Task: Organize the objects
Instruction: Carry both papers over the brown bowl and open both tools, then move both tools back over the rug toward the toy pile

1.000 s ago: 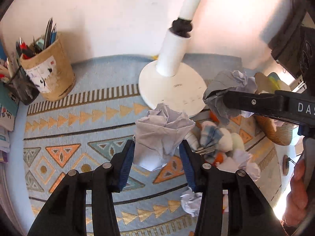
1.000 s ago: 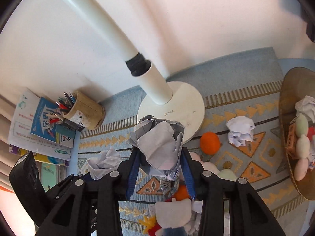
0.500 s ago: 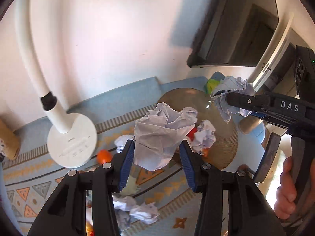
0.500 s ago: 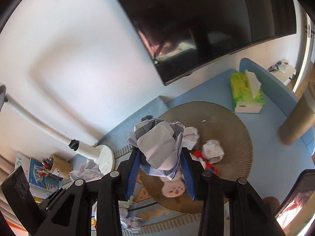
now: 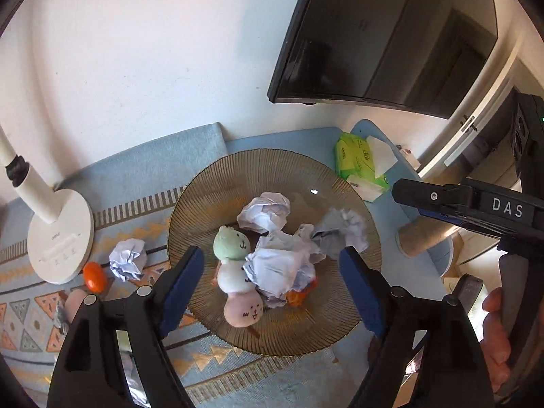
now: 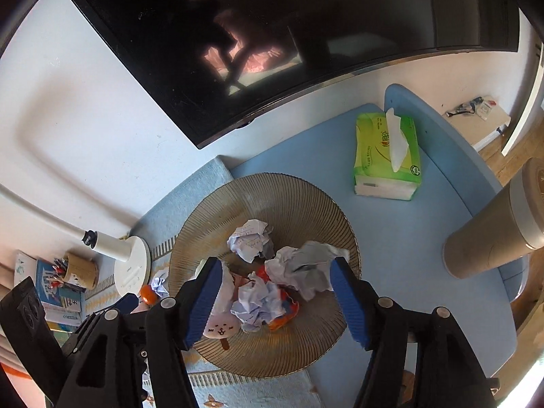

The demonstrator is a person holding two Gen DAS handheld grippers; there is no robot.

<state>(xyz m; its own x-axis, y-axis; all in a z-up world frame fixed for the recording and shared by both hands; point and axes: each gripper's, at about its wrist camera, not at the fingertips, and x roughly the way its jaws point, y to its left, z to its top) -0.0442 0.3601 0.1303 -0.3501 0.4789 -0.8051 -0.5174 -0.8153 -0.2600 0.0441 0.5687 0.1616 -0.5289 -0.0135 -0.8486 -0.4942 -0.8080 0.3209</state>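
Both grippers, left (image 5: 272, 282) and right (image 6: 273, 294), jaws just opened and empty, hang over the ribbed plate (image 5: 272, 166); crumpled paper balls (image 5: 278, 268) piled centre may roll off toward 3 o'clock rim.

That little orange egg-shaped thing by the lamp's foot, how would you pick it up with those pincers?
Grip the orange egg across its narrow middle, coming straight down from above. It lies on its side on the mat, so its long axis is level. The lamp base and a paper ball crowd it, so a sideways approach looks awkward.
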